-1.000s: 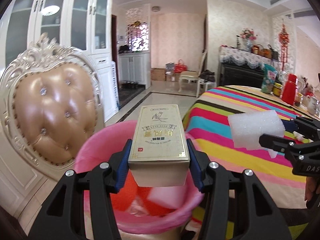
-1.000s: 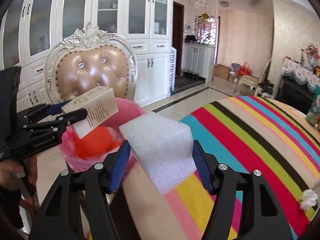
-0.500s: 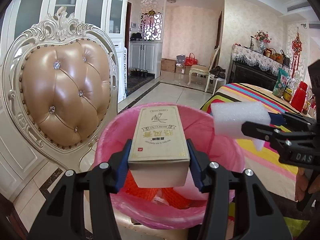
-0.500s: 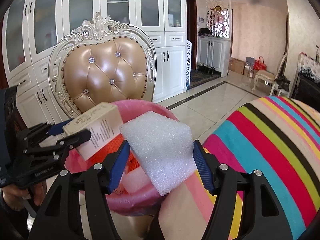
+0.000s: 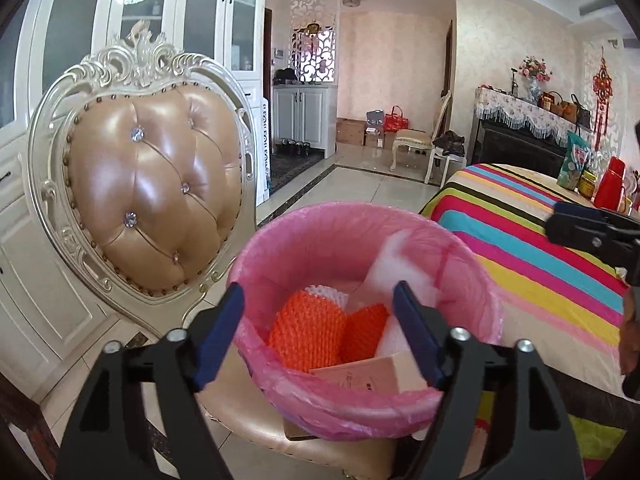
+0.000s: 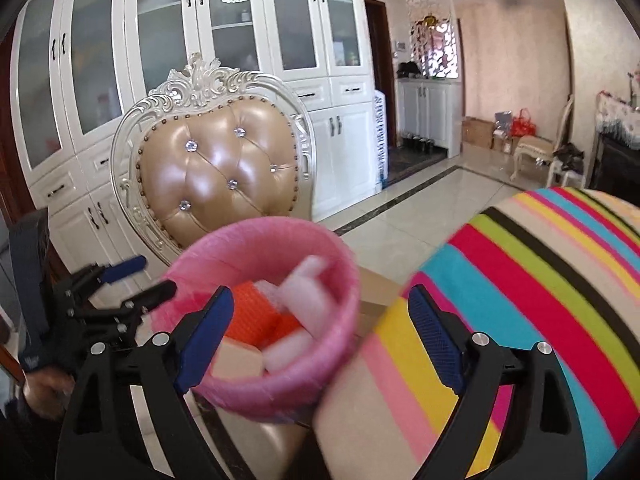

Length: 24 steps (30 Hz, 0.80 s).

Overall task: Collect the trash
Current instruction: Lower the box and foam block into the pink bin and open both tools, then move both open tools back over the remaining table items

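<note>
I've just let both loads go: my left gripper (image 5: 318, 332) and right gripper (image 6: 320, 330) have spread their jaws wide, nothing between them. The box (image 5: 368, 374) now lies at the bin's (image 5: 348, 216) near rim, the foam (image 6: 308, 284) inside too. I judge both pieces collected; next, back to the table (image 6: 540, 280).

The mouth of the pink-lined bin (image 5: 472, 276) is open from above and nothing covers it. Inside, orange netting (image 5: 308, 330), white foam (image 6: 308, 284) and a box (image 5: 372, 376) fill the lower part, leaving room below the rim. The tufted chair back (image 5: 156, 196) rises close behind the bin and blocks that side. The striped surface (image 5: 532, 264) edge stands just beside the bin on the other side. Tiled floor (image 5: 376, 192) beyond is unobstructed.
</note>
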Motion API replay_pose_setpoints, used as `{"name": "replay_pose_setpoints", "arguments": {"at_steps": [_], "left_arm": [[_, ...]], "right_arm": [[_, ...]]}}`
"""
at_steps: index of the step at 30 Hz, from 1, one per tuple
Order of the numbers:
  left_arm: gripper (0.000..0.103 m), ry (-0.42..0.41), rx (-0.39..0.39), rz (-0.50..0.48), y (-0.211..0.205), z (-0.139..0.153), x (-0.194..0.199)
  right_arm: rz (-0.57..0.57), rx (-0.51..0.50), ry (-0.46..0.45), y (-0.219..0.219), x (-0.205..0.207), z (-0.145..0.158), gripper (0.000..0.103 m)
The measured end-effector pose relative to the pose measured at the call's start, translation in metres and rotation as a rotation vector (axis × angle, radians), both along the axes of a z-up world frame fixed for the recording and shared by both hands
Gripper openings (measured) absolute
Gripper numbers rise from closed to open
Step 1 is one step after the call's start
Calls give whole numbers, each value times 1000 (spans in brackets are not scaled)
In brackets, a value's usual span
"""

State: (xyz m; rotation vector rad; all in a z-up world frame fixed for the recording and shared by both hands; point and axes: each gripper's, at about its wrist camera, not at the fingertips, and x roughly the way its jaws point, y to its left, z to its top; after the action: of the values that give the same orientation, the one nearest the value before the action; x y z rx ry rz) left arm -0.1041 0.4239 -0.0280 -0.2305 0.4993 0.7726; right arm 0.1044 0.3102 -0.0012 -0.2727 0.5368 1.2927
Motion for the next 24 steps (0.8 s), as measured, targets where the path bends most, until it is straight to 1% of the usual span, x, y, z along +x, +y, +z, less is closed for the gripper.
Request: {"name": "replay_pose_setpoints", "arguments": {"at_steps": [1,3,6,11,16,20,24], "left_arm": [[82,-4,6,-5,-5,2,1],[83,-5,17,-30,-15,6,9],[87,-9,37,-70,-33,12,23],[95,-15,73,-161,-72,25,60],[98,-29,83,-304,-127,35,115],[98,-15,99,-443,-186,38,173],[98,-1,87,-562,-237,36,227]], "right_arm": [[-14,-3,-12,-13,3,1,83],[-40,-7,-23,-33,9,2,83],[-92,-3,-50,-72,20,5,83],[-224,14,-70,-150,45,9,83],[-388,1,-84,-233,75,3,83],[-535,-21,-80,-299,102,-7,83],[-688,-49,-74,-363,129,-17,83]]}}
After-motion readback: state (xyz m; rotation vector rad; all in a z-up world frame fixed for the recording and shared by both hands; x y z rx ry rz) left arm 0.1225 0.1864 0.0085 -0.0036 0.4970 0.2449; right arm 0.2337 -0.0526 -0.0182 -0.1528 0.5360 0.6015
